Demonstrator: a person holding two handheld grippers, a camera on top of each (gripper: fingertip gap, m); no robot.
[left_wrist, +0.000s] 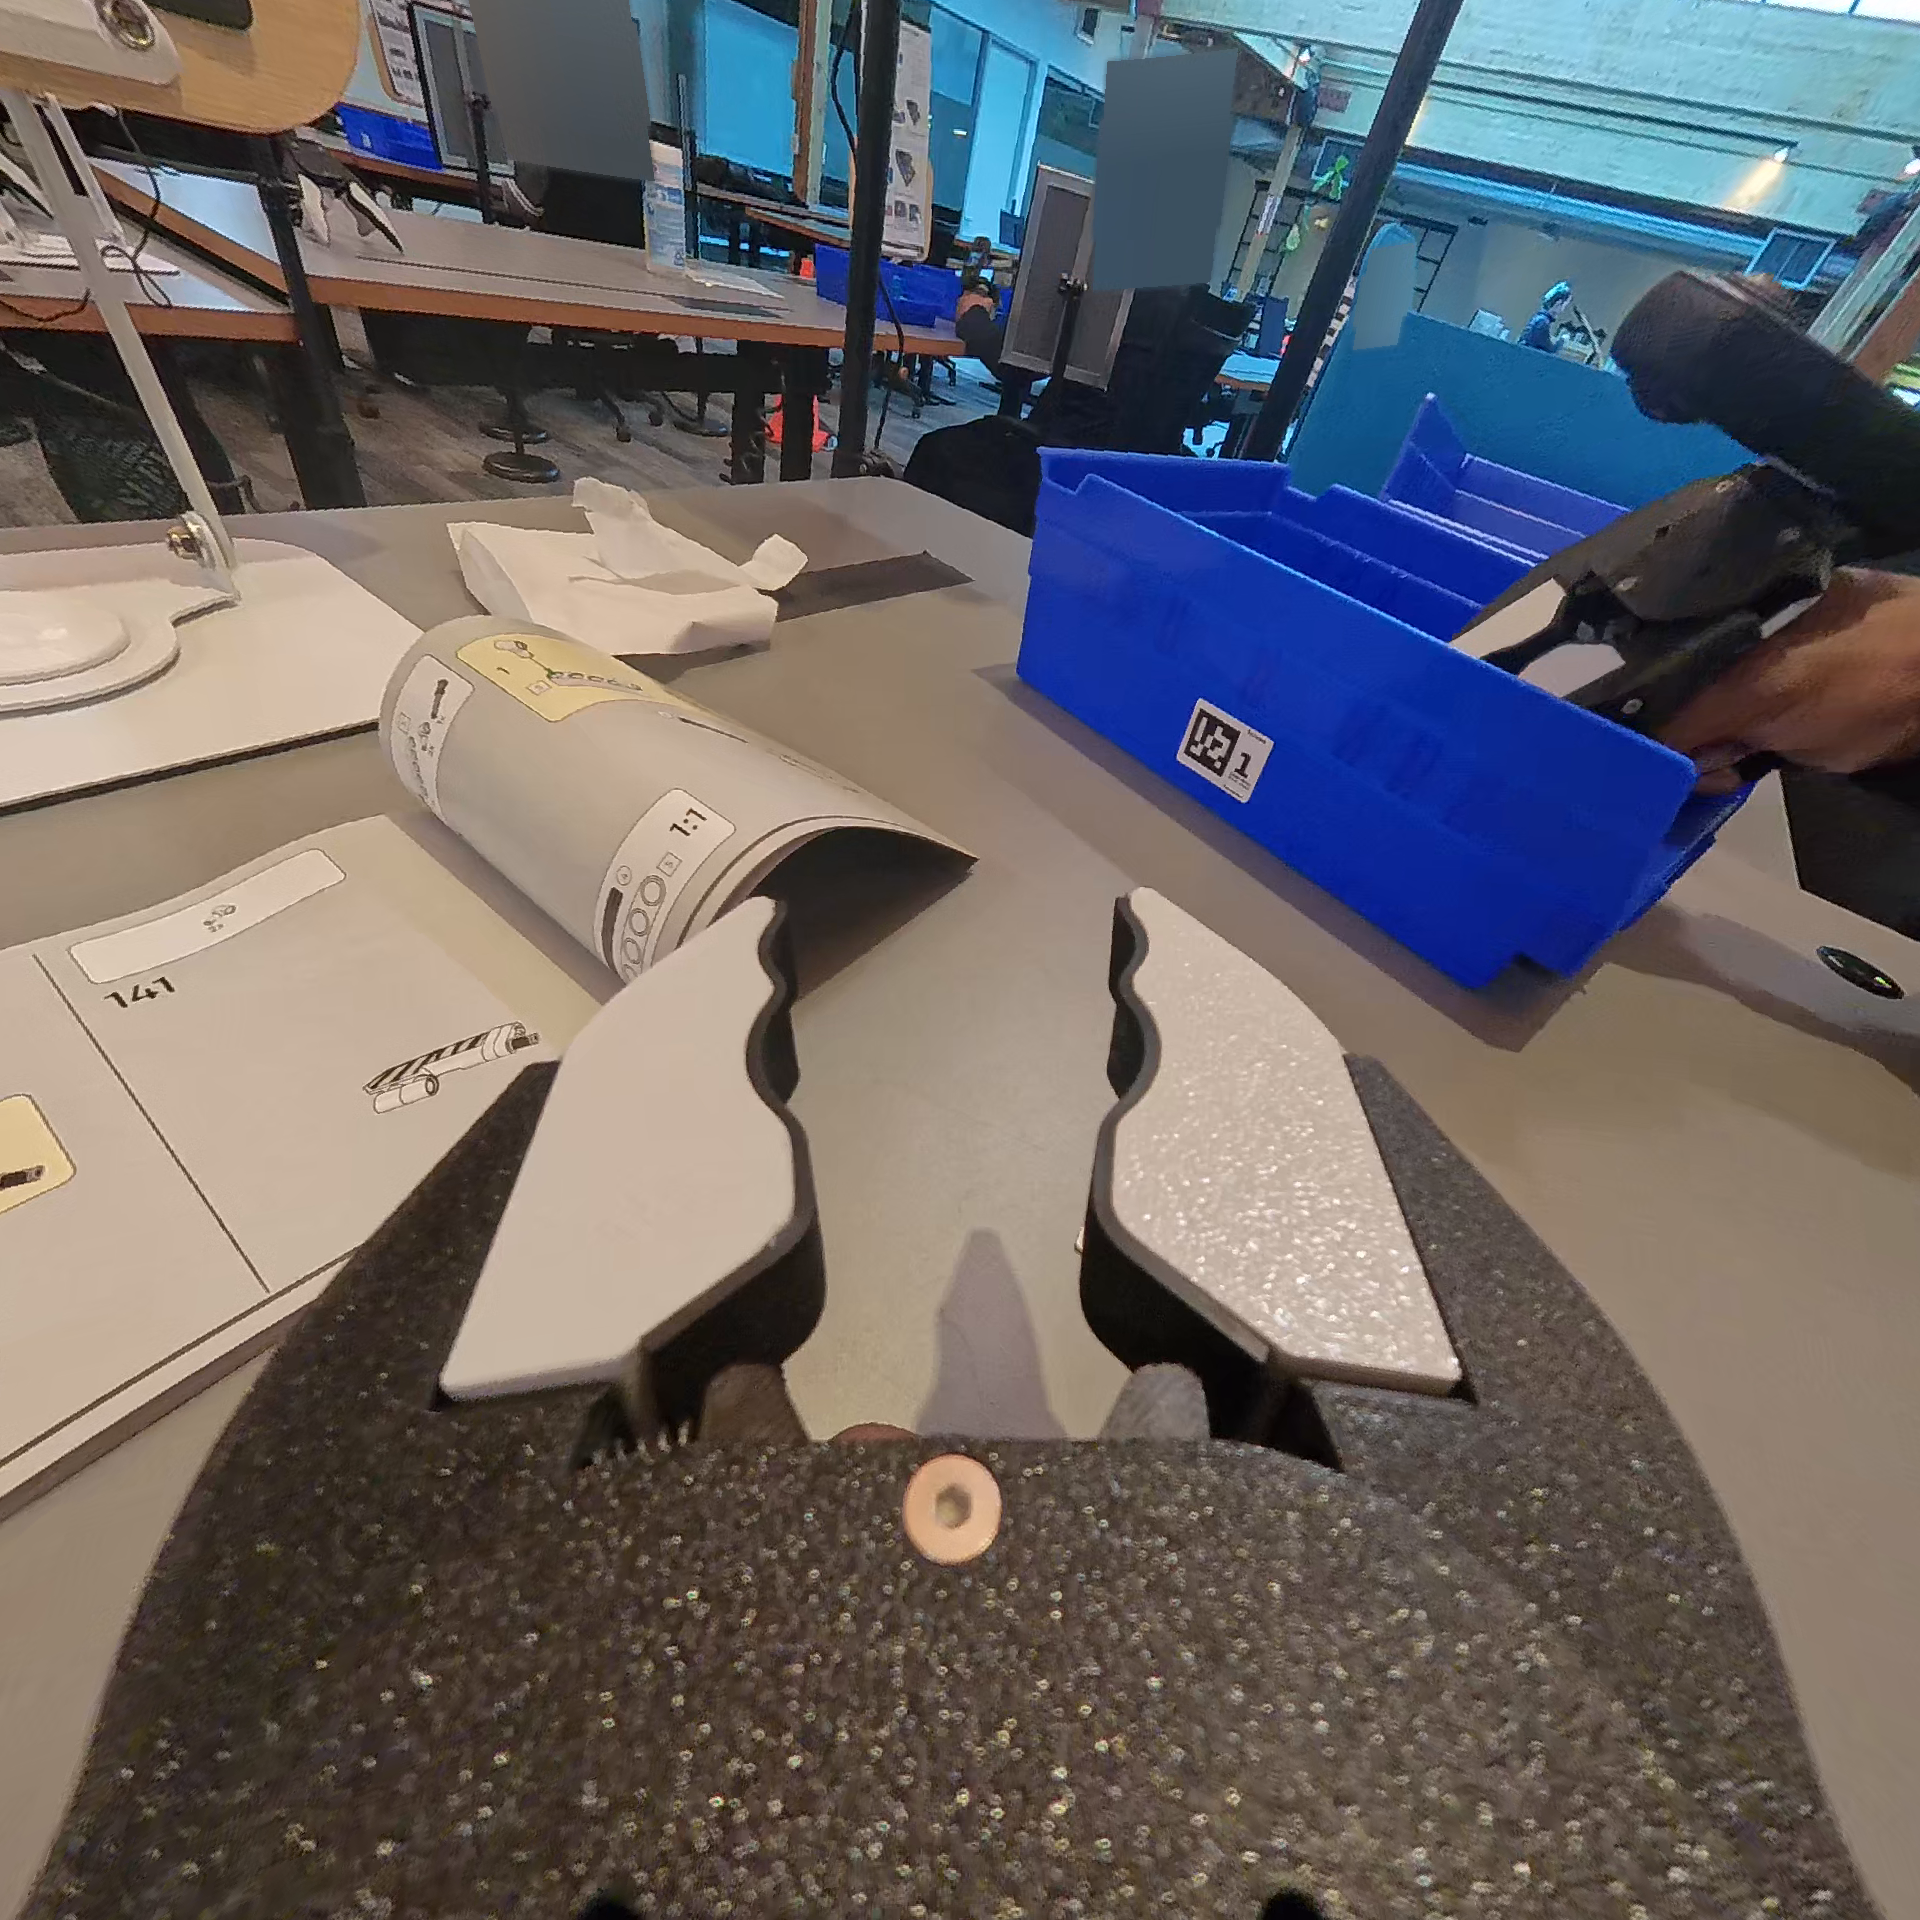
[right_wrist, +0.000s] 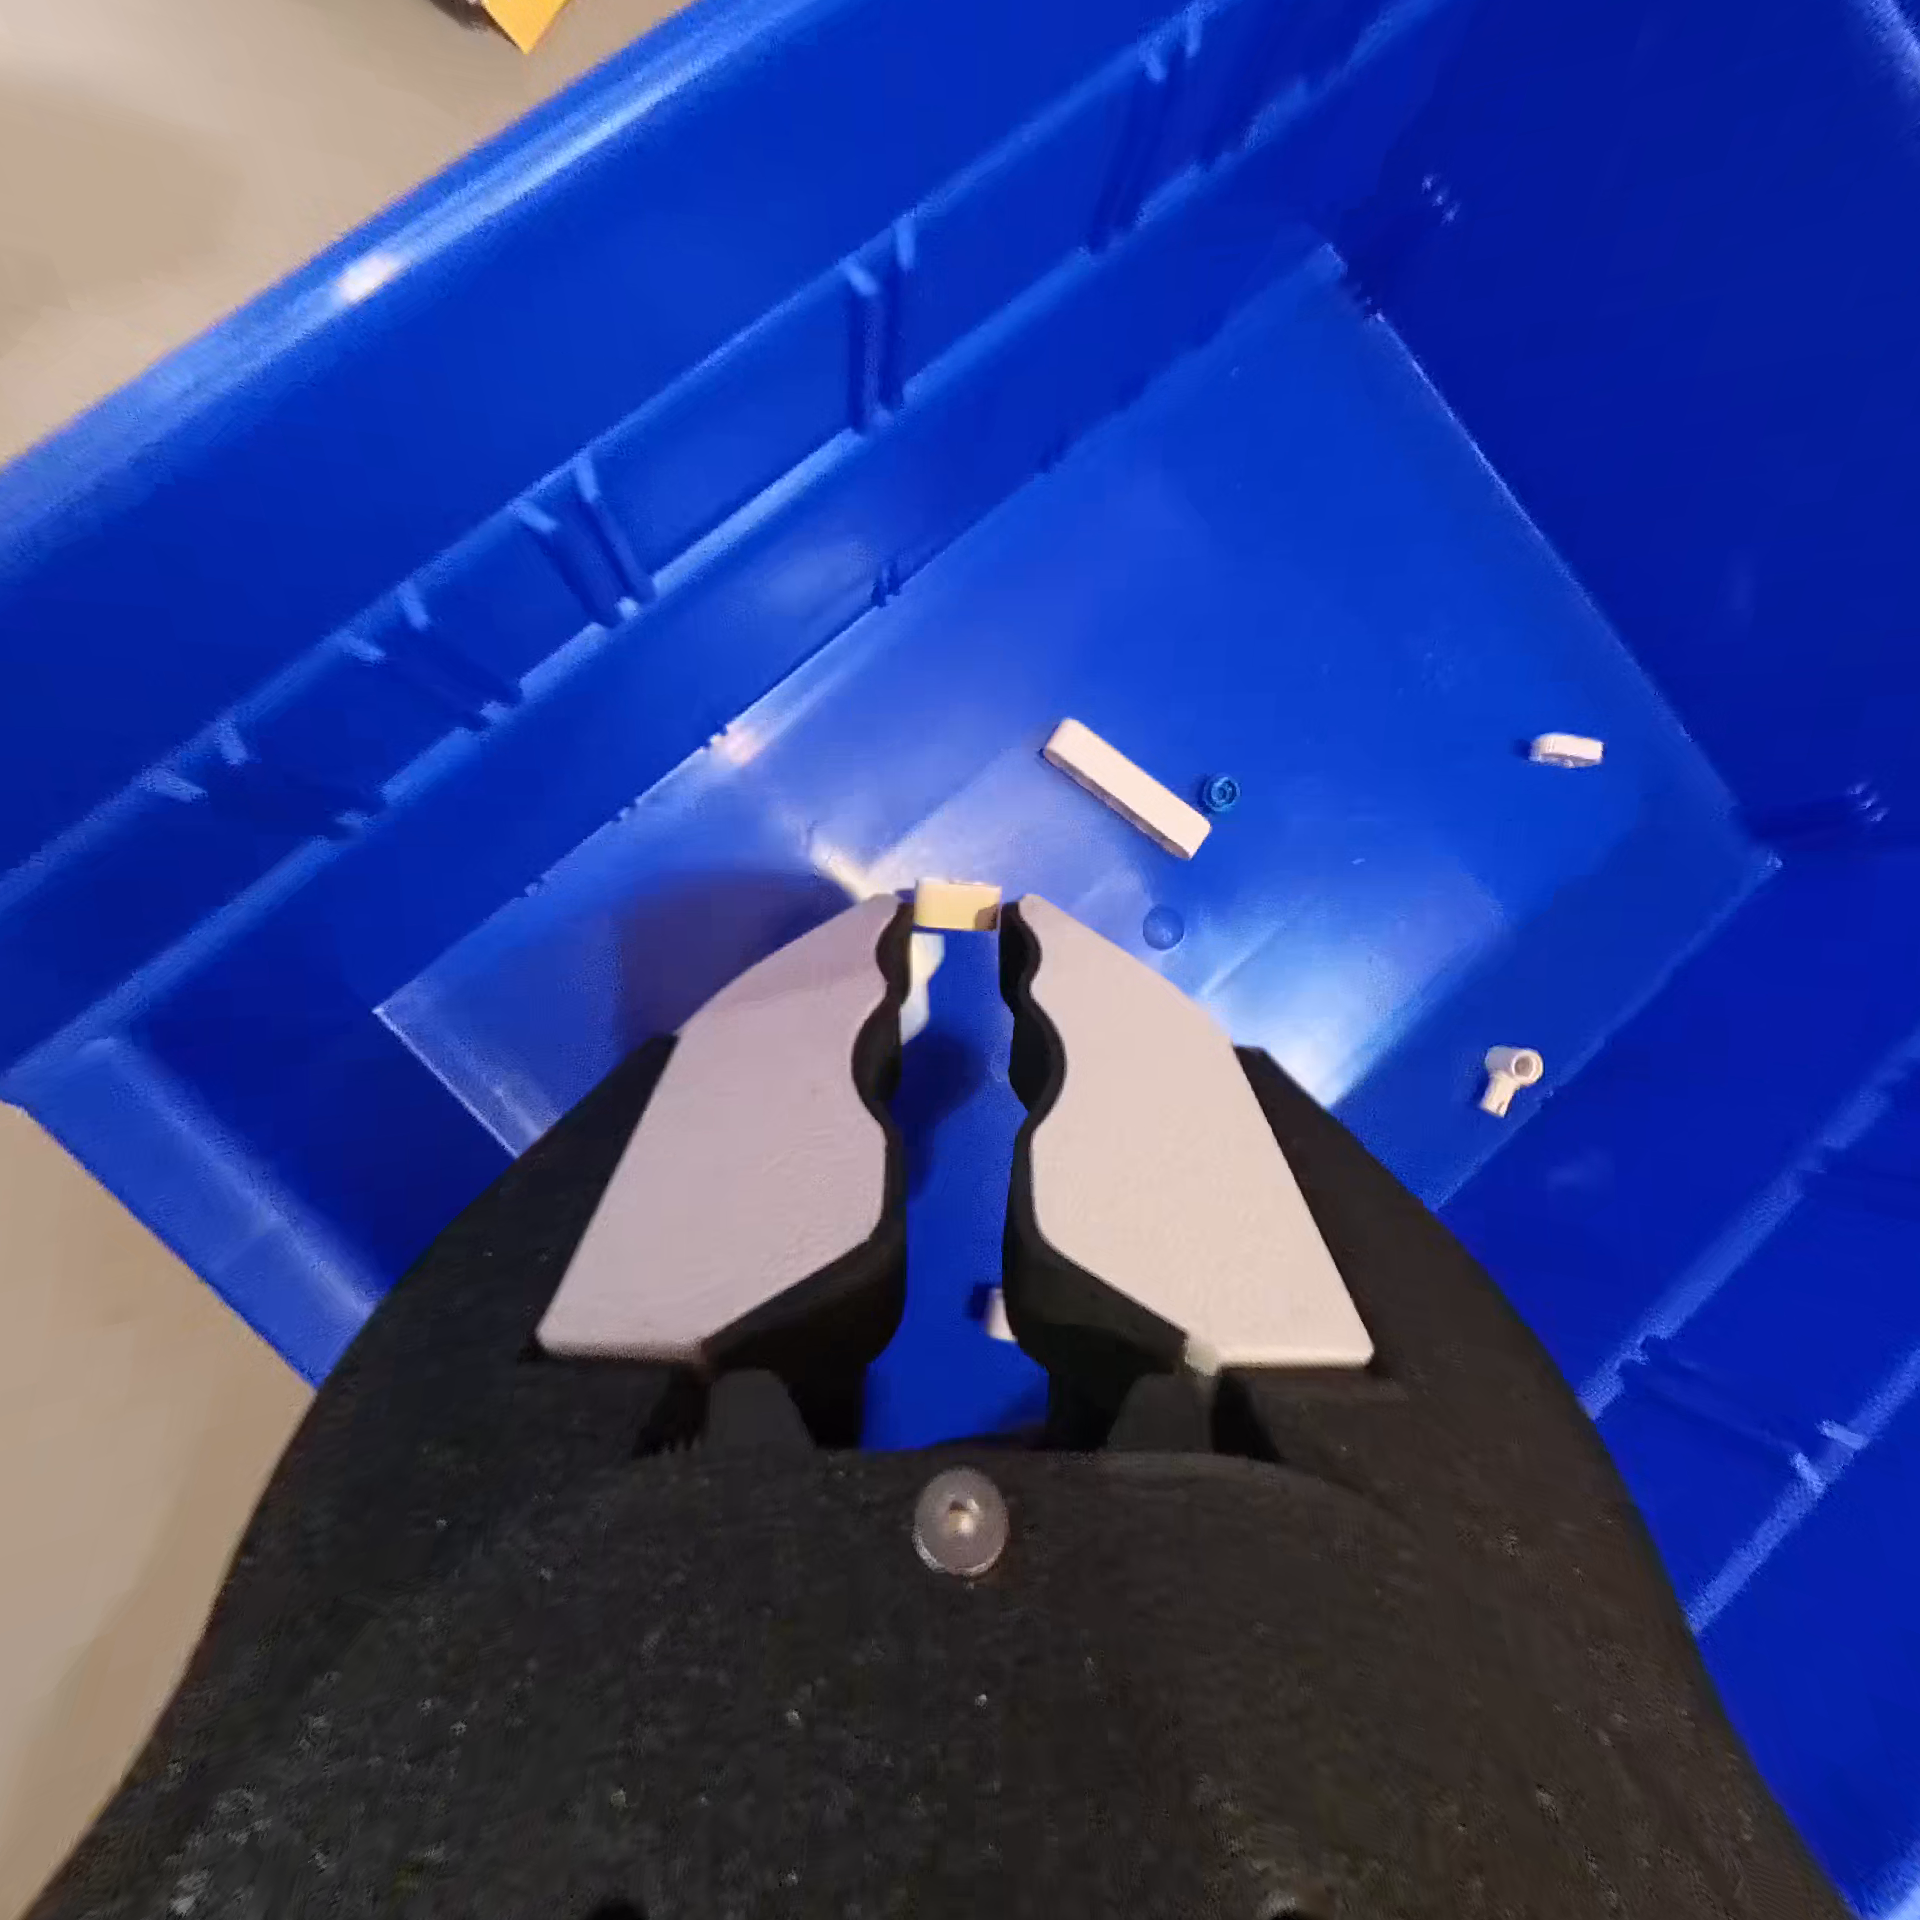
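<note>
The right gripper (right_wrist: 958, 906) reaches down into a blue plastic bin (right_wrist: 727, 499) and pinches a small cream-white plastic piece (right_wrist: 956, 902) between its fingertips, both pads pressed to its short ends; the piece is blocky with rounded corners and sits just above the glossy bin floor. On that floor lie a flat white bar (right_wrist: 1126, 788), a small white connector (right_wrist: 1509, 1076), another white bit (right_wrist: 1567, 749) near the far wall, and a tiny blue round stud (right_wrist: 1224, 793). The bin walls are ribbed and smooth. The left gripper (left_wrist: 951, 914) hovers over the matte grey table (left_wrist: 1039, 665) with its jaws spread wide and nothing between them; its fingers (left_wrist: 1257, 1143) are pale grey plates with wavy black pads. Just beyond its left fingertip an instruction booklet (left_wrist: 582, 769) lies open with a curled page, and crumpled white paper (left_wrist: 623, 582) lies farther back.
</note>
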